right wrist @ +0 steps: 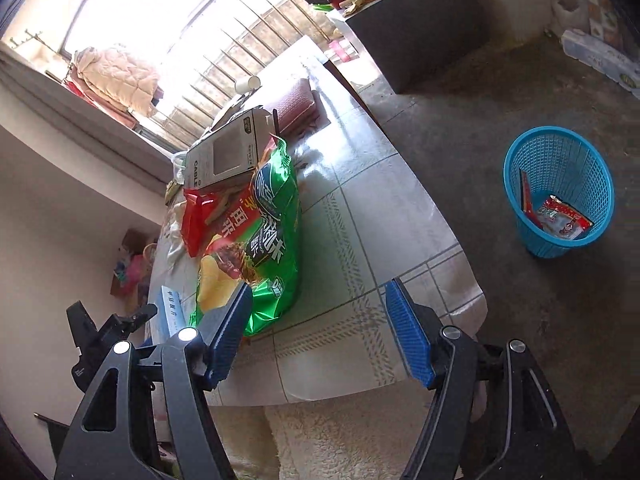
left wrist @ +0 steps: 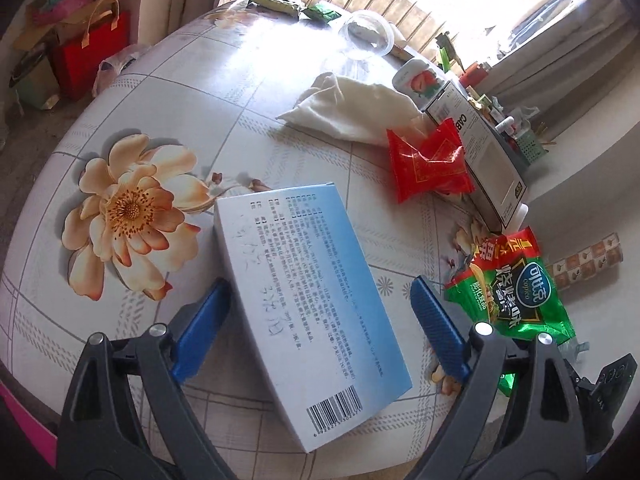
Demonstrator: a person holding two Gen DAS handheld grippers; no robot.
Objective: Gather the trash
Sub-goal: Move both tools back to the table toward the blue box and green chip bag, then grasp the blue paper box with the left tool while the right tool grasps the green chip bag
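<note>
Left gripper [left wrist: 320, 320] hangs over the near worktop [left wrist: 168, 92] edge w/ jaws apart, straddling the pale blue carton [left wrist: 304, 312] but not pressing it; the carton lies flat on its back. Its long axis runs diagonally in the left wrist view, from the barcode end nearest the camera up toward the flower print [left wrist: 128, 216], and it sits skewed across the gap, not square to the fingers.

Right gripper [right wrist: 320, 336] is spread wide, nothing between the fingers (only bare worktop beyond them). Just past its left finger lies the green chip bag [right wrist: 272, 232], long axis running away from the camera toward the window.

Further back: red snack packet [left wrist: 428, 164], cable box [left wrist: 476, 152], crumpled white cloth [left wrist: 352, 108], clear plastic tub [left wrist: 366, 32].

Progress, judged: early to mid. Blue basket [right wrist: 560, 192] on the floor, well apart from the worktop, holds a couple of wrappers [right wrist: 564, 216]; most trash is left on the worktop.
</note>
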